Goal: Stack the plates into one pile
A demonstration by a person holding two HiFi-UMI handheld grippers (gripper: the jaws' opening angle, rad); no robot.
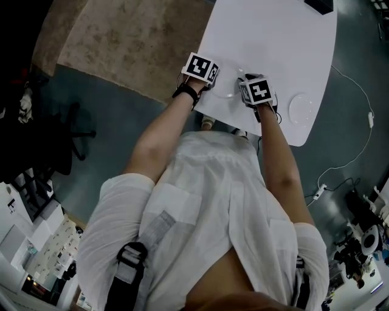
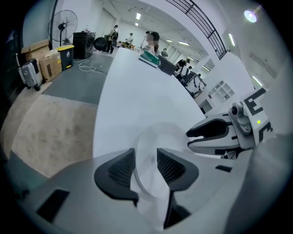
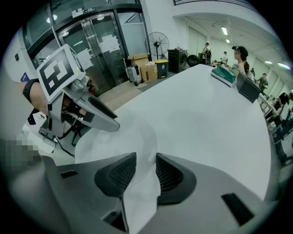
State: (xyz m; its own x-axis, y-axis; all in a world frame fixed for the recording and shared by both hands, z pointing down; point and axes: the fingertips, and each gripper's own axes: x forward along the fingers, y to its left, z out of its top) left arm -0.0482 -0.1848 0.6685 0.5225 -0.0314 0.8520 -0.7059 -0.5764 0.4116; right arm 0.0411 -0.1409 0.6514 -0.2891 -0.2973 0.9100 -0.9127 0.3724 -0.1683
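Note:
A white plate (image 1: pixel 228 92) lies on the white table (image 1: pixel 273 36) near its front edge, between my two grippers. My left gripper (image 2: pixel 146 167) stands over the plate's (image 2: pixel 158 137) left rim. Its pads are apart, with the rim in the gap and not pressed. My right gripper (image 3: pixel 145 171) straddles the opposite rim of the same plate (image 3: pixel 123 137) in the same way, pads apart. Each gripper shows in the other's view, left (image 3: pixel 91 114) and right (image 2: pixel 219 135). A second white plate (image 1: pixel 302 110) lies alone to the right, near the table's corner.
A dark object (image 1: pixel 319 5) sits at the table's far end, with a green book and a laptop (image 2: pixel 153 57) there too. A tan rug (image 1: pixel 121 36) and grey floor lie left of the table. A white cable (image 1: pixel 358 91) runs over the floor to the right.

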